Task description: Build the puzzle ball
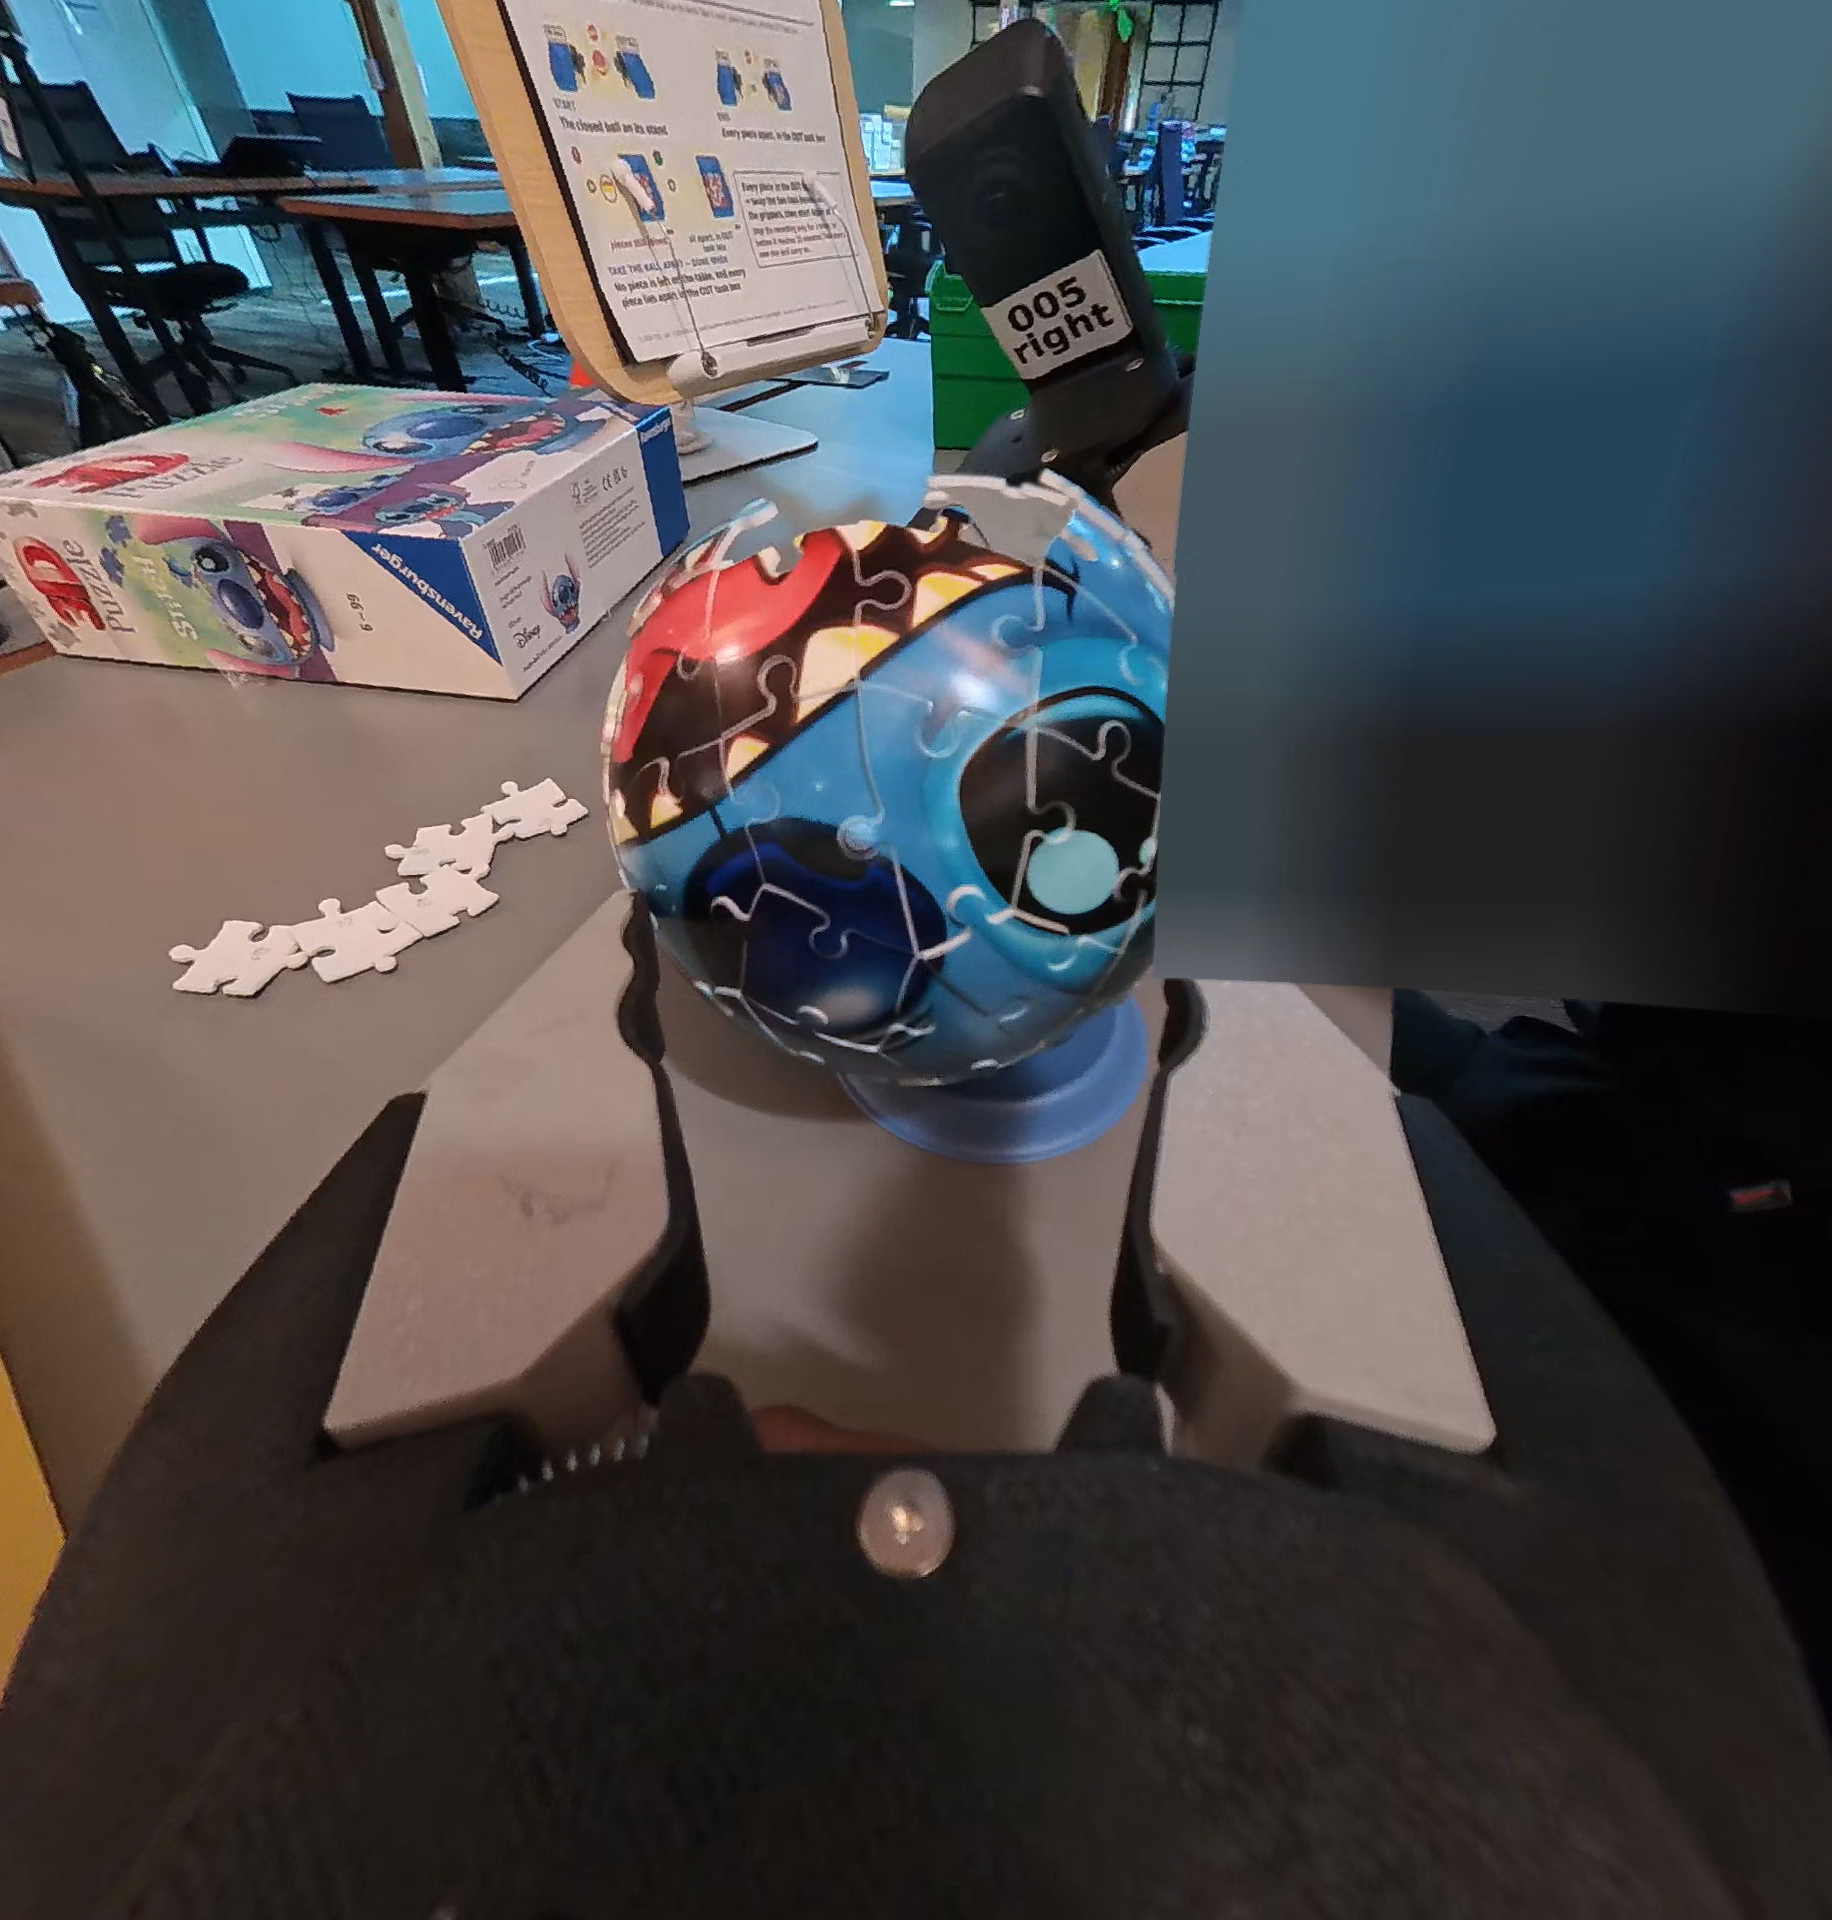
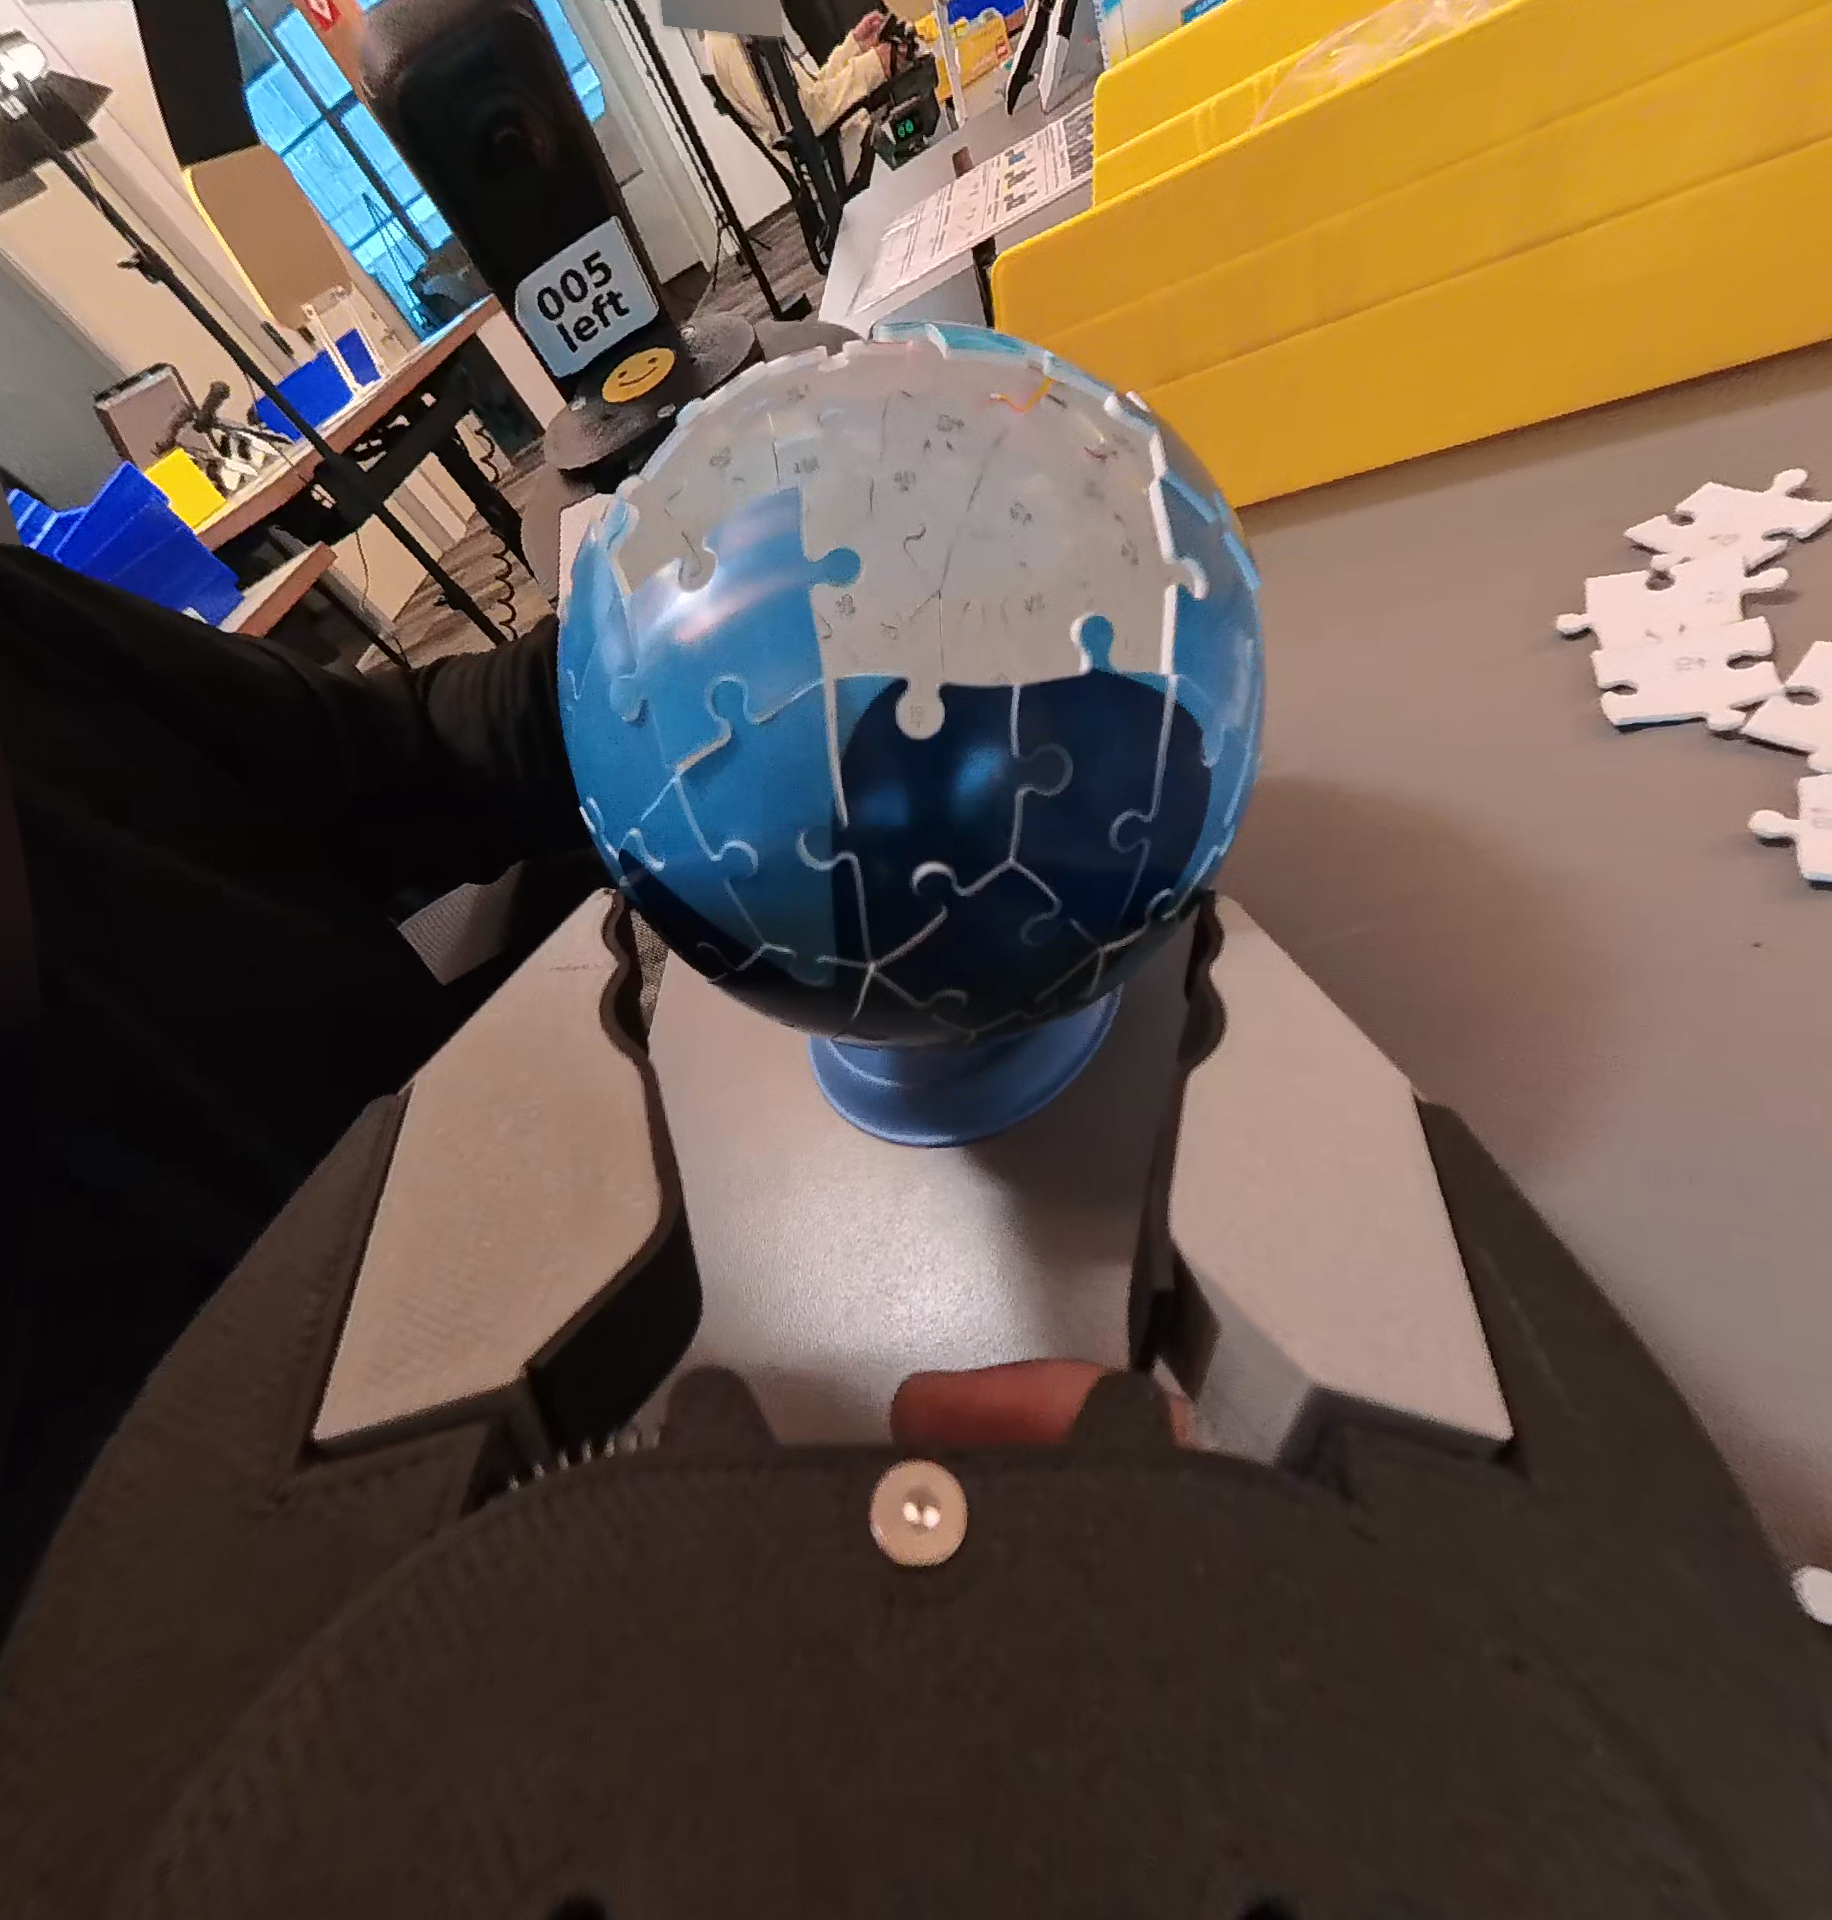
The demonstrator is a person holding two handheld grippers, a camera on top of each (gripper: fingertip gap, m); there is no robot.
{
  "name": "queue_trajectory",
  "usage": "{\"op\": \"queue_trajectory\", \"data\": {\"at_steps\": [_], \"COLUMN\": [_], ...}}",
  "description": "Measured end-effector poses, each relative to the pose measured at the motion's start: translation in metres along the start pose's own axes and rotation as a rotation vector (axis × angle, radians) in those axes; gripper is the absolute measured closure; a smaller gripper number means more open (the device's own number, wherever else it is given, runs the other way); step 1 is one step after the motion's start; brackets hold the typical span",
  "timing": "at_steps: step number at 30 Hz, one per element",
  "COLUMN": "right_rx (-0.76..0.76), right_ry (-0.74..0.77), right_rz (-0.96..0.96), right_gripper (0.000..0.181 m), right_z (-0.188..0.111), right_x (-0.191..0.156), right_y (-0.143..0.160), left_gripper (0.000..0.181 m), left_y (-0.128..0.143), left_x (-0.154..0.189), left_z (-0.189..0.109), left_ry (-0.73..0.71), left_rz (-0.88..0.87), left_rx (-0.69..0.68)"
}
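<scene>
Left gripper: black body fills the near field, two grey fingers spread wide, nothing clamped. The left finger tip sits just beside the lower left flank of the puzzle ball; contact cannot be told. The right finger tip sits beside the stand. Right gripper: likewise spread, holding nothing, fingers flanking the ball's underside from the opposite side. One puzzle ball, seated on one blue stand on the grey table. From the right wrist view, a large gap in the upper shell shows the white inner faces of the far pieces; jagged tab edges rim the opening. From the left wrist view, one piece stands proud at the top rim. Loose pieces lie white side up to the left gripper's left, well apart from the ball: about seven, overlapping, so the count is uncertain. Bare table lies between them and the stand. One puzzle box lies flat beyond. One instruction board stands behind it. Yellow bins border the far table edge.
</scene>
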State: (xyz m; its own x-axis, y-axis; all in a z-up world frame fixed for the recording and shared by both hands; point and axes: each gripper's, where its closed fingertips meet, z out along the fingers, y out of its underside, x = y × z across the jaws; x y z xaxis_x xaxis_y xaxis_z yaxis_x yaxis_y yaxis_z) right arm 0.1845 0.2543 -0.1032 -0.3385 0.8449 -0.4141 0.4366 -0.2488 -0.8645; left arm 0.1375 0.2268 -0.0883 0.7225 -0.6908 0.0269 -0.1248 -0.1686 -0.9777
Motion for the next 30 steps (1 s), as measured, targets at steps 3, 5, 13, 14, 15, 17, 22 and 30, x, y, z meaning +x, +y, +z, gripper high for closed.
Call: {"op": "queue_trajectory", "data": {"at_steps": [3, 5, 13, 14, 15, 17, 22, 30], "right_rx": [-0.003, -0.005, -0.089, -0.092, -0.094, -0.095, -0.075, -0.001], "right_ry": [-0.005, 0.0, 0.071, 0.074, 0.074, 0.077, 0.06, 0.091], "right_rz": [-0.007, -0.029, -0.239, -0.248, -0.252, -0.257, -0.271, -0.295], "right_gripper": [0.079, 0.079, 0.078, 0.077, 0.077, 0.077, 0.078, 0.084], "right_z": [0.001, 0.001, 0.006, 0.006, 0.006, 0.006, 0.002, -0.033], "right_x": [-0.001, -0.002, -0.011, -0.011, -0.012, -0.012, -0.015, 0.0], "right_y": [0.001, 0.002, 0.02, 0.02, 0.021, 0.021, 0.019, 0.005], "left_gripper": [0.085, 0.085, 0.086, 0.085, 0.086, 0.087, 0.091, 0.1], "left_y": [0.0, 0.0, 0.005, 0.005, 0.005, 0.006, 0.008, 0.005], "left_x": [0.001, 0.003, 0.021, 0.022, 0.022, 0.022, 0.02, -0.004], "left_z": [0.0, -0.001, -0.006, -0.006, -0.006, -0.007, -0.012, -0.044], "left_ry": [-0.003, -0.005, -0.034, -0.04, -0.042, -0.039, -0.033, -0.081], "left_rz": [0.001, 0.007, 0.073, 0.083, 0.085, 0.082, 0.097, 0.044], "left_rx": [0.003, 0.003, -0.027, -0.029, -0.03, -0.033, -0.04, 0.022]}}
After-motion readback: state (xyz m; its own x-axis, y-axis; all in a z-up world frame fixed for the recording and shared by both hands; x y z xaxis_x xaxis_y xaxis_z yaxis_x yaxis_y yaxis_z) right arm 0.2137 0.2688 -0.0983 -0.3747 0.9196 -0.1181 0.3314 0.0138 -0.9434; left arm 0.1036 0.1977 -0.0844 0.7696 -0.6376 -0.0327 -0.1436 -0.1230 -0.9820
